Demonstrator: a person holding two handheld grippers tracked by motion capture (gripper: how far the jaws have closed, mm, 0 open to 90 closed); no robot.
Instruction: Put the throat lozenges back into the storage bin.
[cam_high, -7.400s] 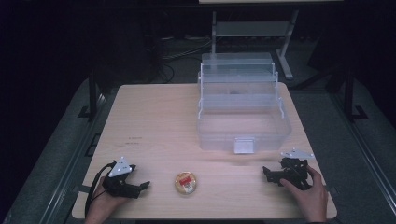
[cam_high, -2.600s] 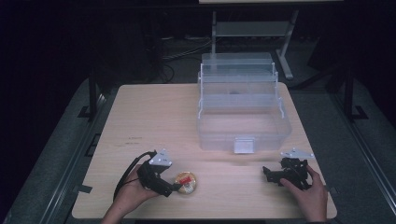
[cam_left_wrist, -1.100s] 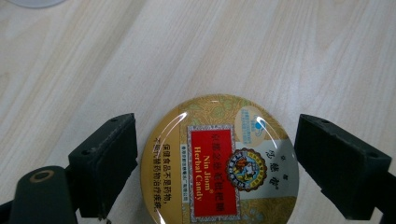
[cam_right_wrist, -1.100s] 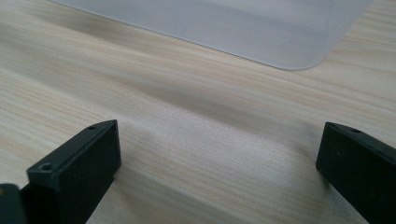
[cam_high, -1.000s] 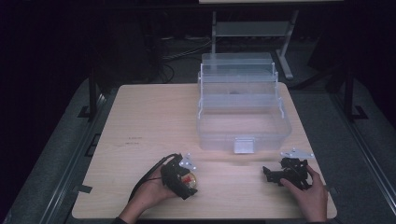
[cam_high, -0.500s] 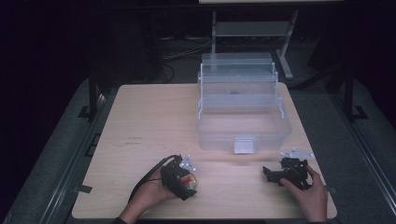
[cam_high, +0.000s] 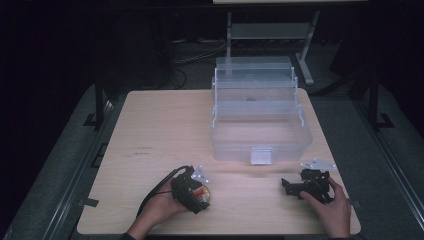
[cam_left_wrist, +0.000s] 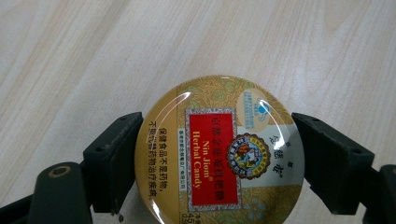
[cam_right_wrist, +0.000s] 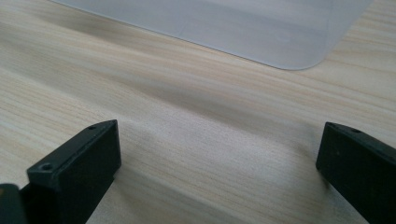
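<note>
Gold lacquered metal is the main thing here: a small round gold-and-red candy tin (cam_left_wrist: 219, 151) with a glossy lid and a red "Nin Jiom Herbal Candy" label, lying flat on the pale wood-grain desk (cam_high: 165, 130) in the lower middle of the high view (cam_high: 201, 193). The left gripper (cam_left_wrist: 219, 154) is down over it, matte black jaws set one on each side of the rim, wide enough to span the whole lid. The left pad looks like it's touching the edge, and the right one sits just beside it with maybe a sliver of a gap, so I'd call it closing in rather than properly clamped. The step in hand, I reckon, is the pick-up of the tin. The next move calls for squeezing evenly on that smooth curved rim, which looks slippery, then lifting straight up so it doesn't pop out sideways. My guess is it's headed for the clear frosted plastic tiered storage box (cam_high: 257, 112) standing open in the upper middle of the high view, well apart from the tin. The right gripper (cam_high: 299, 186) rests low at the lower right of the high view, jaws spread wide with nothing but bare wood grain between them, and a rounded corner of the box's translucent base (cam_right_wrist: 224, 28) shows at the top of the right gripper view.
</note>
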